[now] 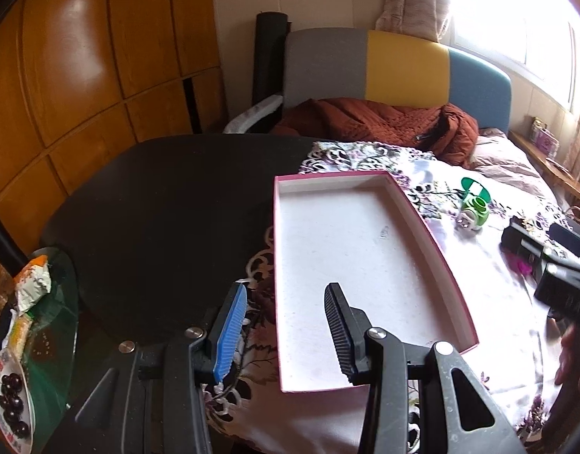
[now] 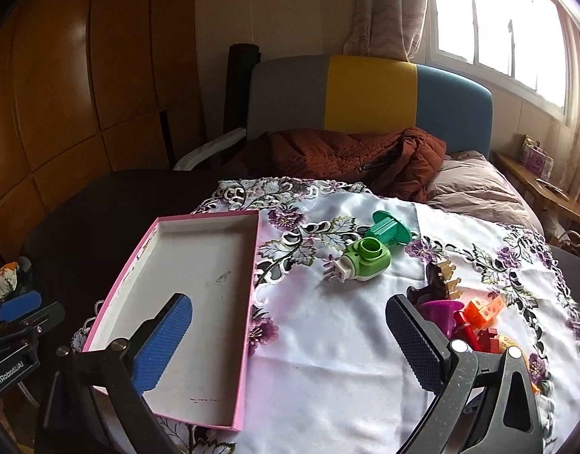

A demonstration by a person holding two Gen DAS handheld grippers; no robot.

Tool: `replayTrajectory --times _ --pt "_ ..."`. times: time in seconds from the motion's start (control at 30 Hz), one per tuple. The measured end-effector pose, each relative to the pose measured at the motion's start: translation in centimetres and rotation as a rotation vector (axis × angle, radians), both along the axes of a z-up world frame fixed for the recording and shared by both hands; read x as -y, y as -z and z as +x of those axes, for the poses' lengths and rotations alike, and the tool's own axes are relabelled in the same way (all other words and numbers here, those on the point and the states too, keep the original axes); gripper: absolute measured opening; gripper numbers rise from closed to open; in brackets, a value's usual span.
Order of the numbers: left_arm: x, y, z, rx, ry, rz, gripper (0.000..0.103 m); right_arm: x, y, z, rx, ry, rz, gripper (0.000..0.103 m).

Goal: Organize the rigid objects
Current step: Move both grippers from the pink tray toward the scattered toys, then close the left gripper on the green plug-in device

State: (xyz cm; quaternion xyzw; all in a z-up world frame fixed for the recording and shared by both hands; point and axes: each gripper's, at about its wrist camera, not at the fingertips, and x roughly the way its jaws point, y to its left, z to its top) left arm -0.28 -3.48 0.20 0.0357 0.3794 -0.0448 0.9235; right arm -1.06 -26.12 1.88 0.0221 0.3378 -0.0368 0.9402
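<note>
A shallow pink-rimmed box (image 1: 426, 223) (image 2: 135, 261) with a white floor lies empty on the flowered cloth. My left gripper (image 1: 286, 325) is open and empty, its fingers straddling the box's near left corner. My right gripper (image 2: 290, 340) is open and empty over the cloth just right of the box. A light green plug-in device (image 2: 360, 259) (image 1: 473, 215) and a dark green plastic piece (image 2: 390, 229) (image 1: 475, 189) lie beyond. A purple funnel (image 2: 443, 314), orange block (image 2: 484, 312), red pieces (image 2: 466, 327) and a dark ornament (image 2: 437, 280) sit by the right finger.
The white flowered cloth (image 2: 327, 359) covers part of a dark round table (image 1: 157, 208). A glass side table (image 1: 51, 333) at the left holds snacks and a plate of cherries (image 1: 12, 405). A bed with a rust quilt (image 2: 339, 155) stands behind. The right gripper shows in the left wrist view (image 1: 566, 276).
</note>
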Motion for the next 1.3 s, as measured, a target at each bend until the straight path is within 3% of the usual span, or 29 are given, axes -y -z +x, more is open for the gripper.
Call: replayTrajectory --times 0.6,0.7,0.77,0.83,0.97,1.03,1.3 --pt "3.3 -0.2 -0.2 0.003 0.110 0.039 0.043 14.5 -1.0 -0.3 -0.003 0.267 -0.006 0.103" --pt "3.9 -0.1 -0.1 -0.016 0.151 0.008 0.043 17.0 -0.6 -0.4 -0.006 0.305 -0.001 0.103" --pt "4.2 0.1 0.1 -0.049 0.189 -0.054 0.043 18.5 -0.2 -0.3 -0.009 0.324 0.013 0.103" --pt "4.8 0.4 0.5 -0.087 0.216 -0.105 0.044 20.0 0.5 -0.4 -0.011 0.338 0.049 0.103" --pt "7.1 1.1 0.8 -0.103 0.252 -0.060 0.043 23.2 2.2 -1.0 -0.044 0.416 0.205 0.103" --pt "8.2 1.4 1.3 -0.136 0.294 -0.089 0.043 24.2 2.5 -1.3 -0.044 0.437 0.263 0.103" --pt "13.7 1.7 3.5 -0.209 0.416 -0.106 0.044 25.6 2.9 -1.8 -0.055 0.488 0.335 0.103"
